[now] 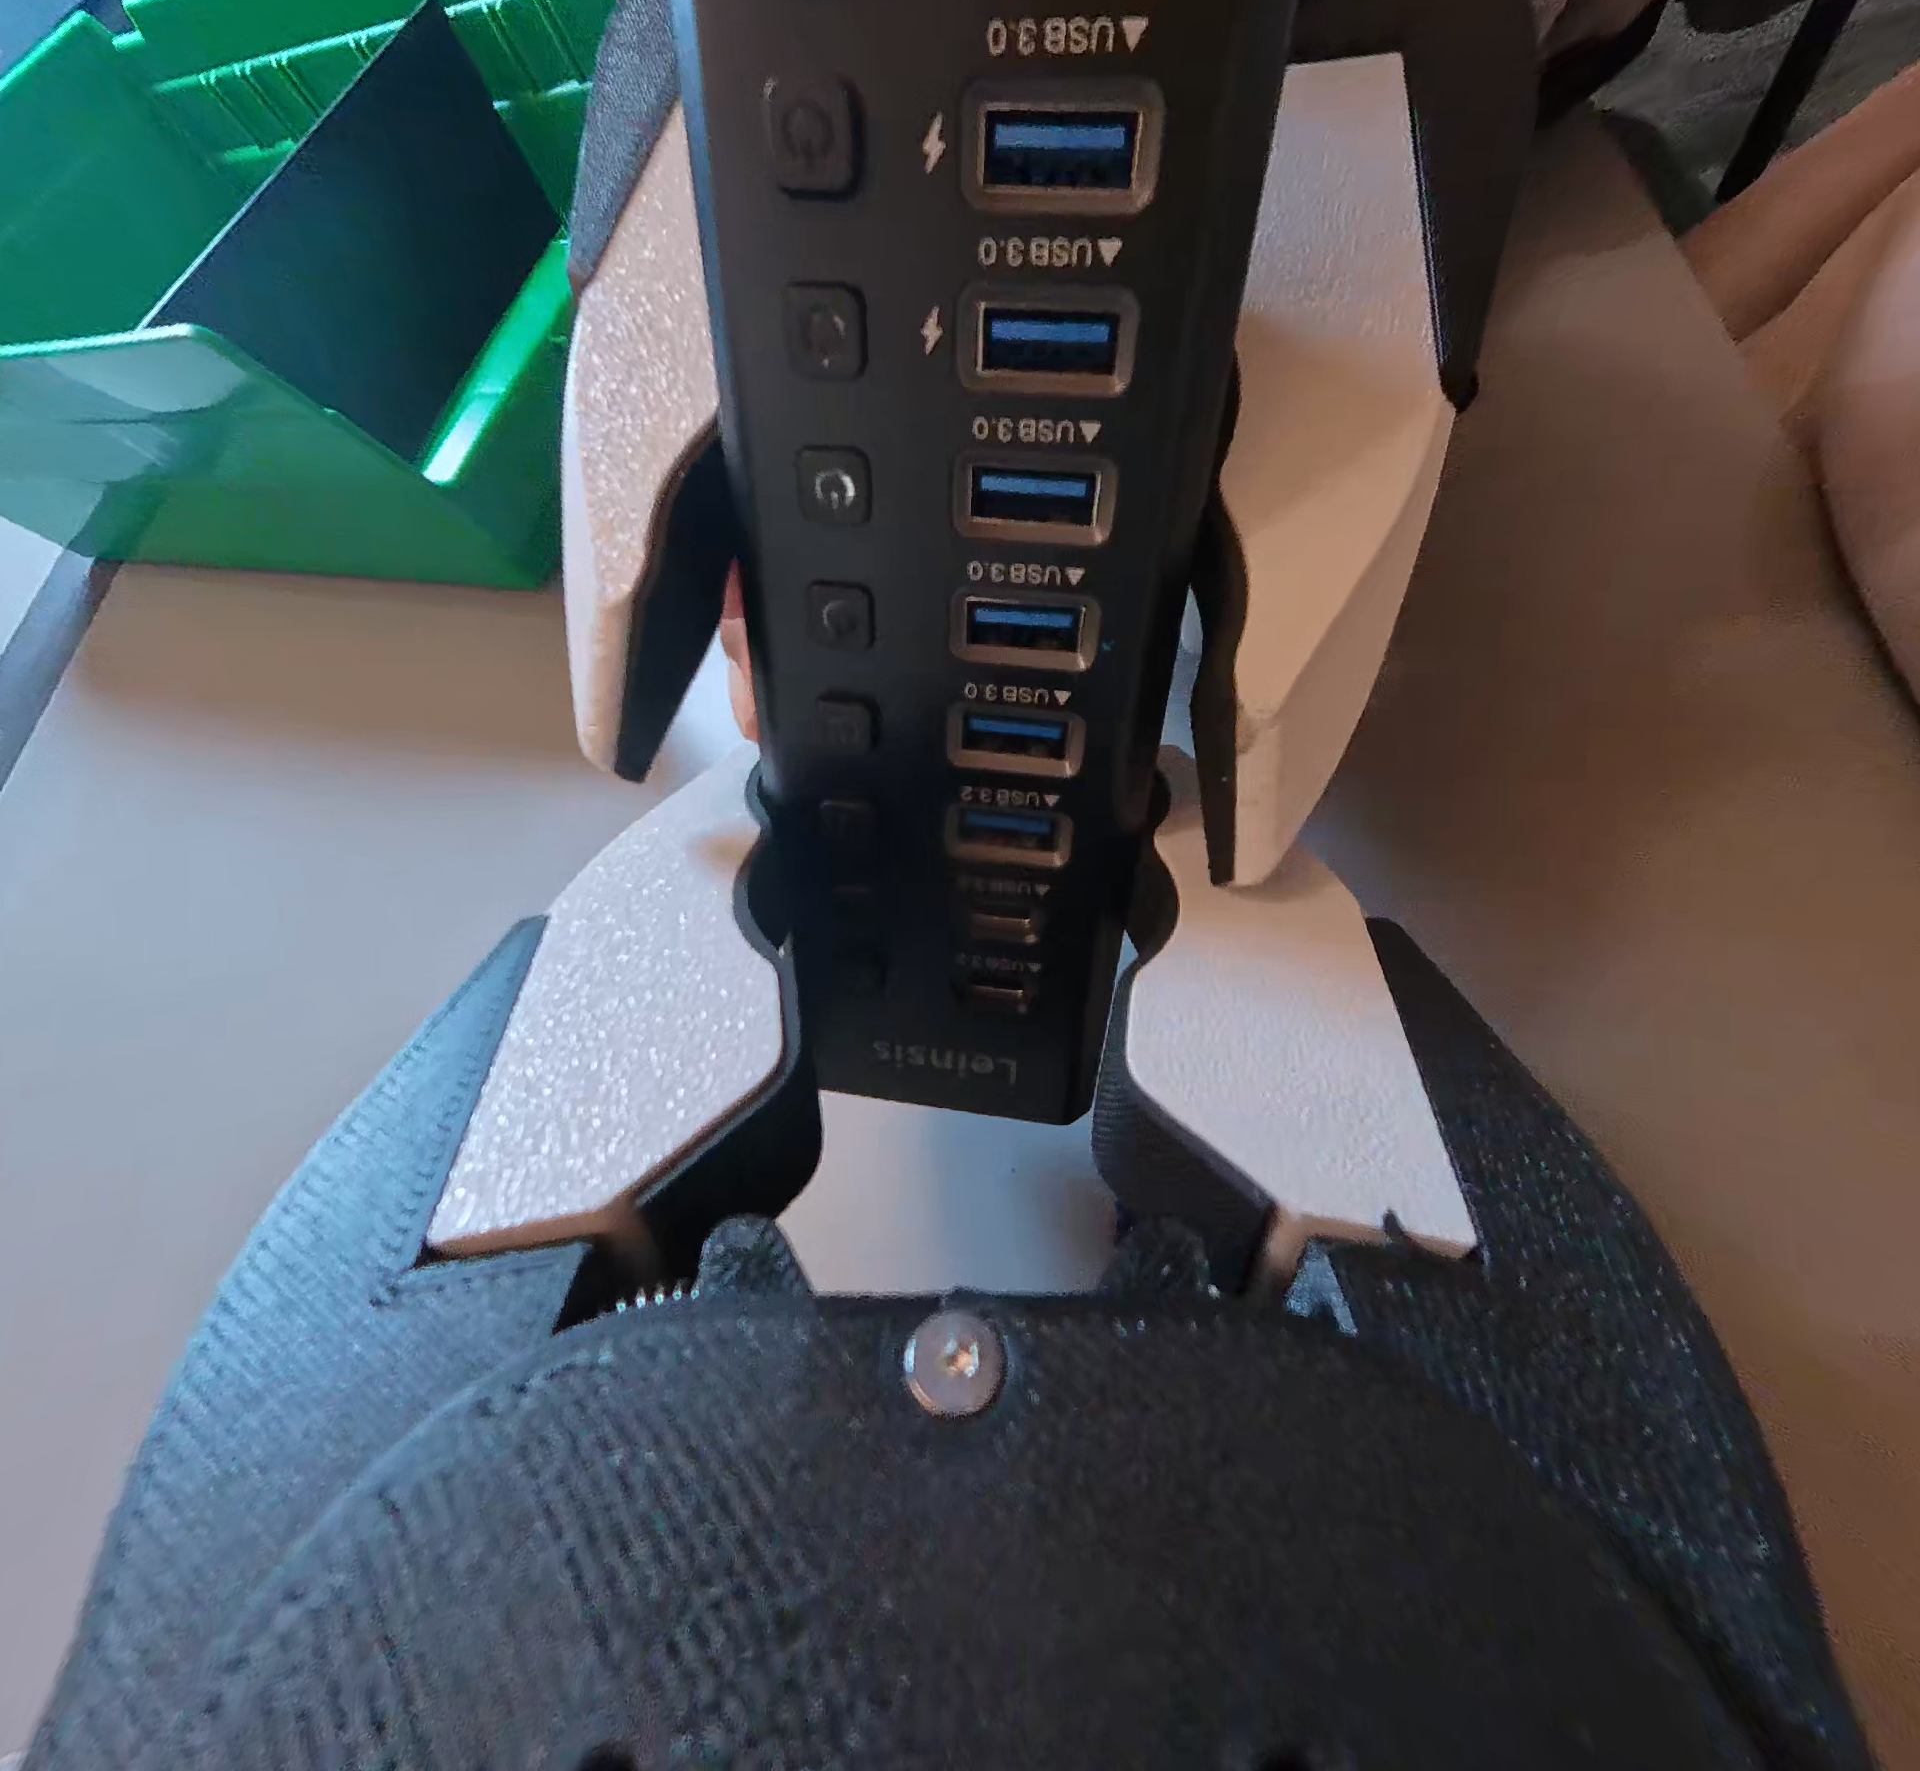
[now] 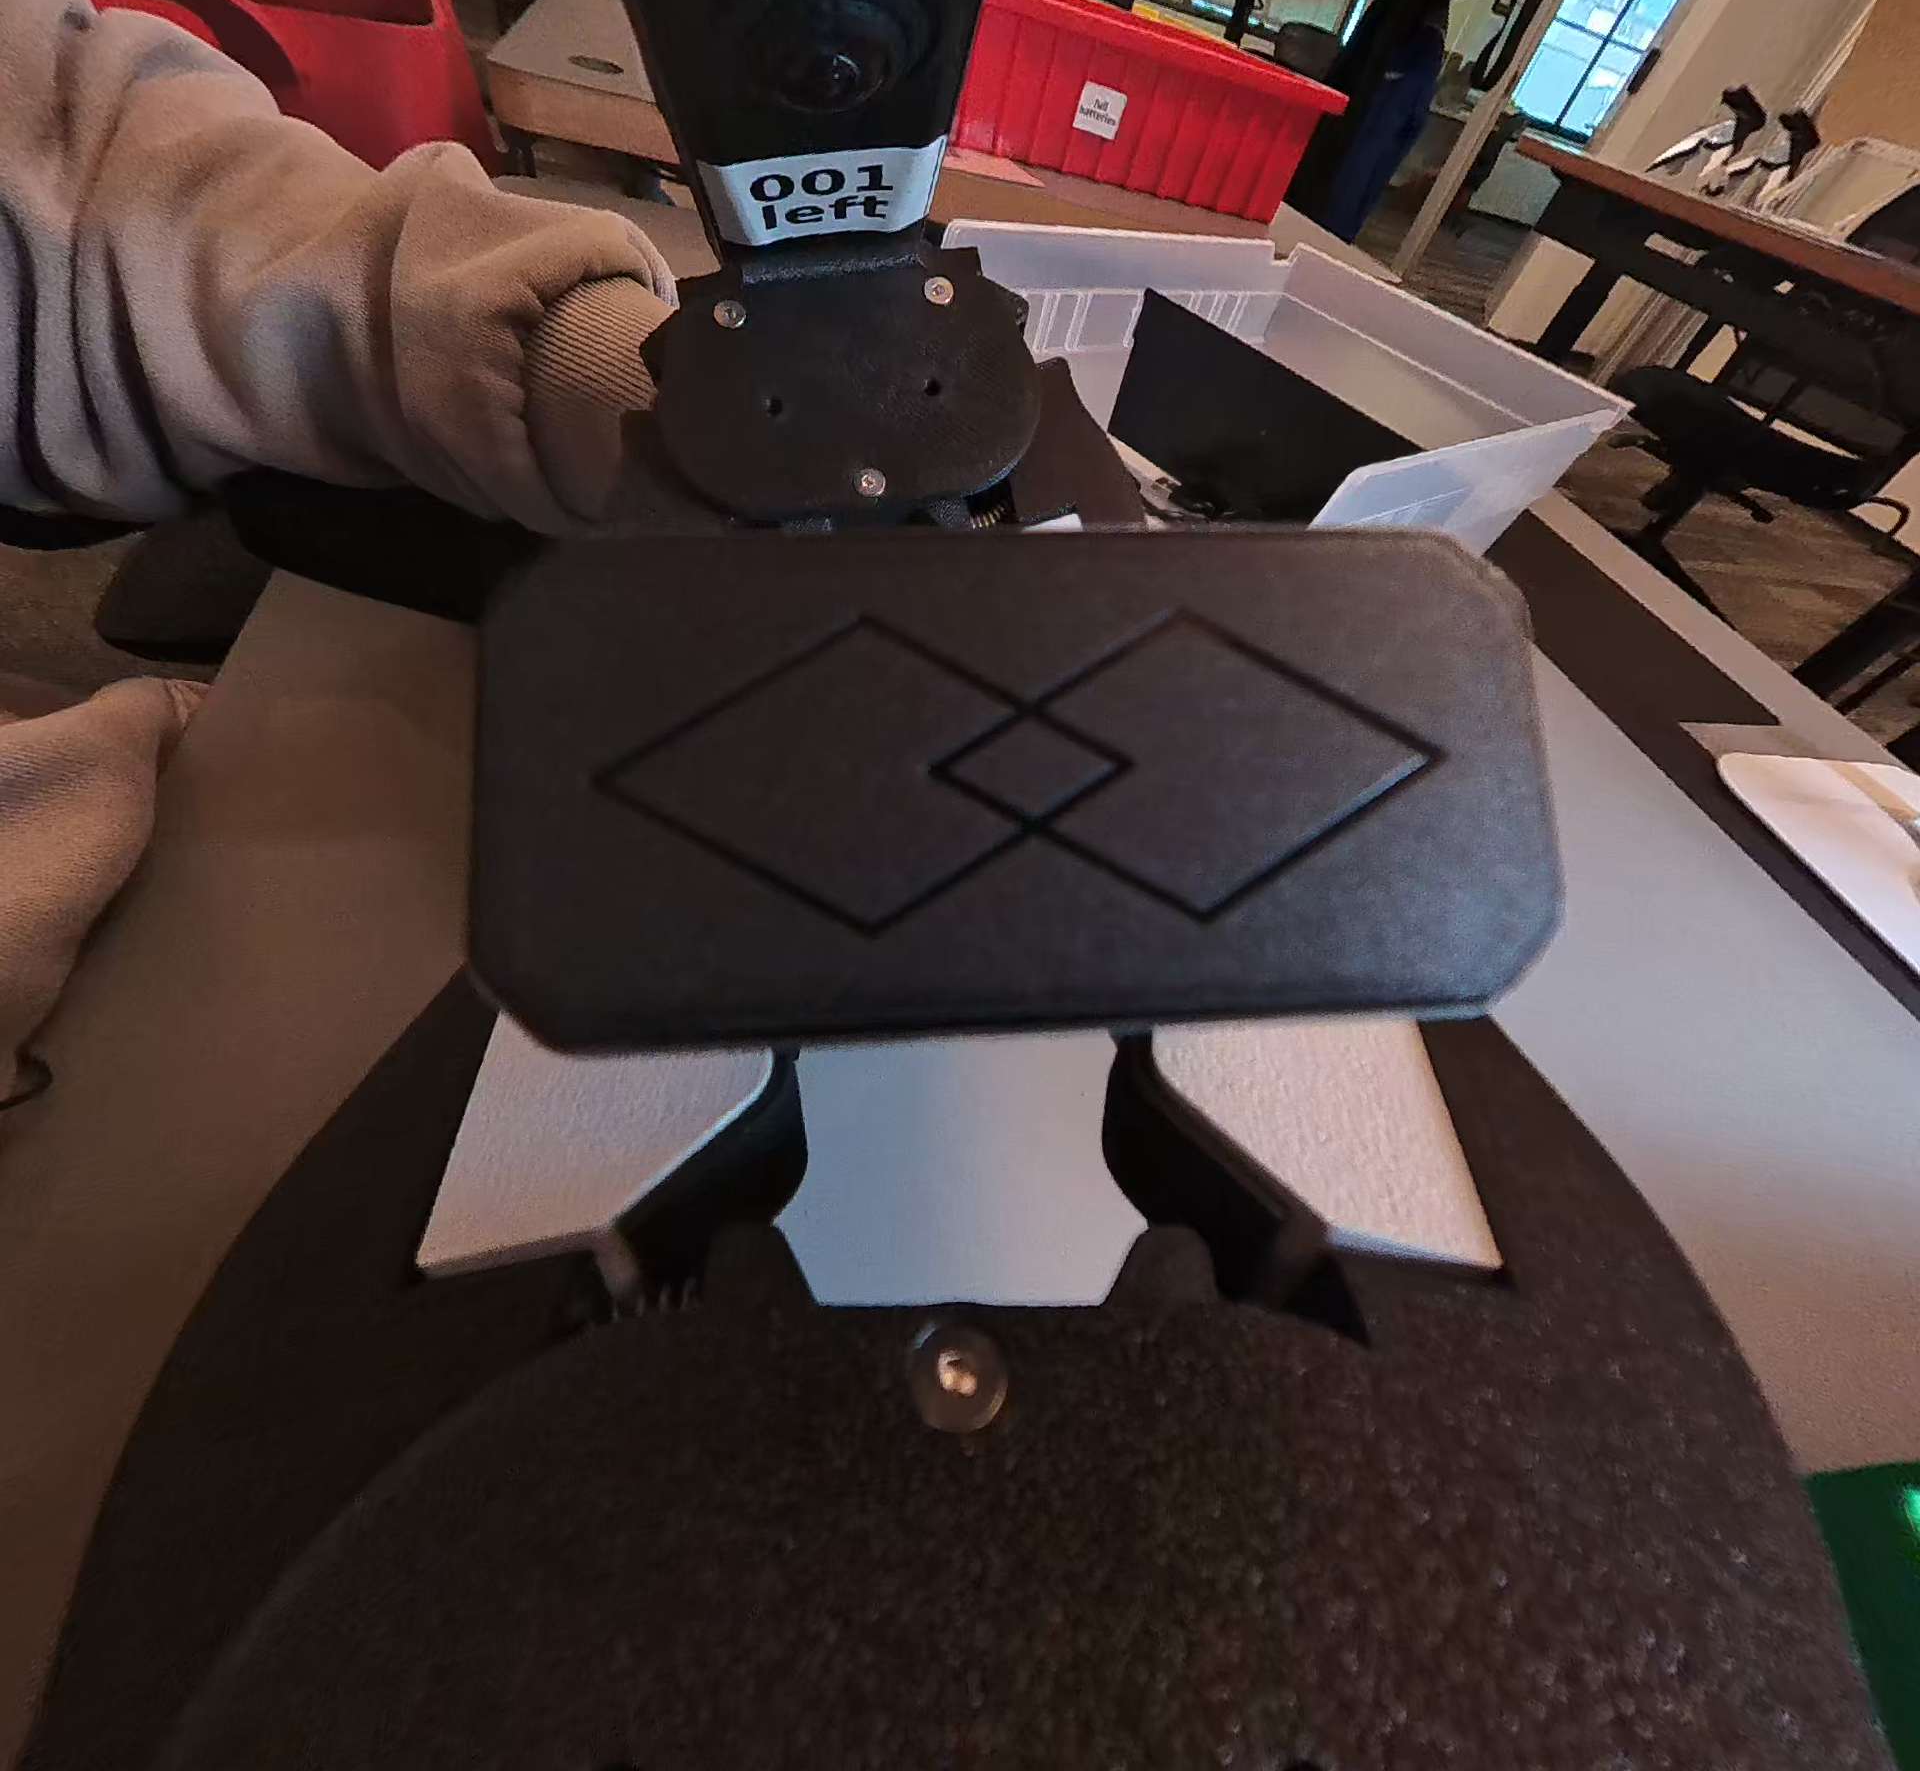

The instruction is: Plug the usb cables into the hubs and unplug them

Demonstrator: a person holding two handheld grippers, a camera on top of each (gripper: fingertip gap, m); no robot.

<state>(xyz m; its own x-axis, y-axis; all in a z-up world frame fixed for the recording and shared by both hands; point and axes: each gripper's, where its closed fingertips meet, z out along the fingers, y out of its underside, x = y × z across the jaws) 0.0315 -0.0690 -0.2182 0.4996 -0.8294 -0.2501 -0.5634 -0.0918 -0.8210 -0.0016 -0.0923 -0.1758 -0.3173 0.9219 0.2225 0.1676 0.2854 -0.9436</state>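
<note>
**While the hub is gripped end-on, no cable is in sight**

As the hub (image 1: 1039,495) stands at this moment, its near end is clamped between the two fingers of the left gripper (image 1: 951,786). They are closed to the hub's width, with the pads bearing on its long edges. The hub is a black bar, raised off the beige table (image 1: 260,838). Its long axis runs straight out along the left fingers and away from that camera. The row of ports and buttons faces the left wrist camera, and every port in view is empty.

The right gripper (image 1: 933,822) comes at the hub from the far end, opposite the left. Its fingers (image 1: 623,599) flank the bar on both long edges, just beside it. A sliver of gap shows on one side, so I cannot tell whether they grip or only straddle.

In the right wrist view a black slab (image 2: 1039,786) with two overlapping diamonds lies across the right fingers and hides their tips. I judge it to be the hub's back but cannot confirm this. A grey sleeve (image 2: 260,287) holds the left tool beyond it.

Green bins (image 1: 312,267) sit off to one side and a white bin (image 2: 1403,350) lies behind.

No USB cable shows in either view. In my judgement plugging has not begun. The left gripper has the firm hold, so the right is the one free to fetch a plug. That plug must meet the ports square to the ported face, crosswise to the long axis.
</note>
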